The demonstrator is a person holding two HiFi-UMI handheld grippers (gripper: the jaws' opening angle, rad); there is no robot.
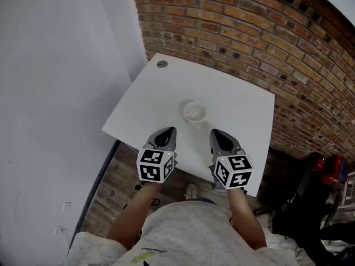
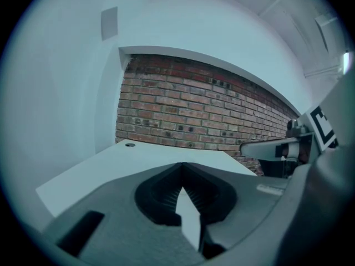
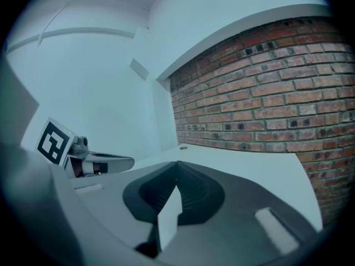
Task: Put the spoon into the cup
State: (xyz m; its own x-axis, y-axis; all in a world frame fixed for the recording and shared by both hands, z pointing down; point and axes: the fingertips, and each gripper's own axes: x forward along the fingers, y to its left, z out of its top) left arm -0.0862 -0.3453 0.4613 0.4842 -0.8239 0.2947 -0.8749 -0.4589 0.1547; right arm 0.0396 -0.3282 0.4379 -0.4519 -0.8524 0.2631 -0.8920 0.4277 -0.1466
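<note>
Left gripper (image 1: 168, 132): jaws pressed together at the tips, nothing between them; it sits over the near edge of the table (image 1: 233, 90).
Right gripper (image 1: 217, 134): jaws likewise closed tip to tip and empty, beside the left gripper and apart from it.
Cup (image 1: 194, 113): upright on the table, just ahead of both grippers and between their lines, touching neither.
Spoon: cannot be told for sure; a pale pinkish shape (image 1: 191, 114) lies inside the cup.
Brick wall (image 1: 249, 26): beyond the table's far edge, ahead of both grippers.
</note>
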